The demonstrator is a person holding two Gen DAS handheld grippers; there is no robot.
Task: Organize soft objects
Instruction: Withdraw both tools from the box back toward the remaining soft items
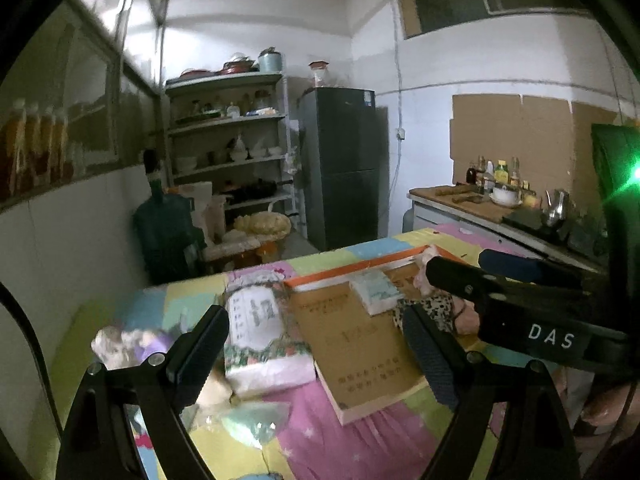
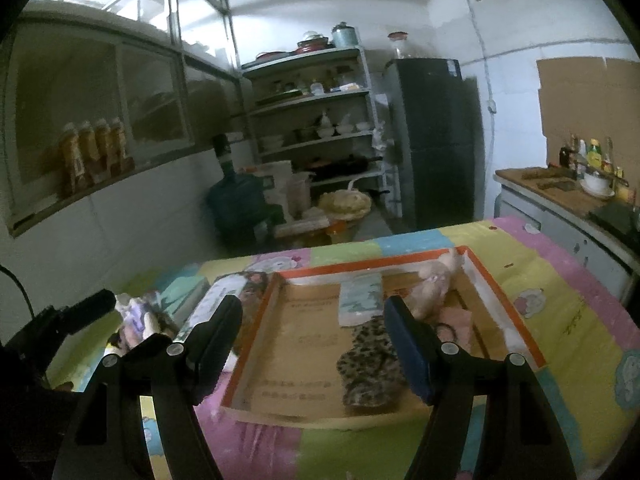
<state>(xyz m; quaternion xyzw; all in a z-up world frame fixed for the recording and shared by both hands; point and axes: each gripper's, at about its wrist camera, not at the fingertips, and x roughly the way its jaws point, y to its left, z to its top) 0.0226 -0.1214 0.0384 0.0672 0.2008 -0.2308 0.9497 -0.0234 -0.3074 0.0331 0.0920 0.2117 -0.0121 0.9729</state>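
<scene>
Both black two-finger claws, the left claw (image 1: 316, 354) and right claw (image 2: 314, 350), hang wide and empty, seemingly between picks, above the shallow orange-rimmed cardboard box lid (image 2: 502, 300) serving as collection tray: inside it lie a leopard-print cloth (image 2: 370, 364) and pale tissue pack (image 2: 360, 298), while a floral tissue pack (image 1: 266, 342) waits just outside its left edge.

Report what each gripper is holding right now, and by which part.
Nothing is held. The left gripper and the right gripper both have their fingers spread open and empty above the table.
</scene>
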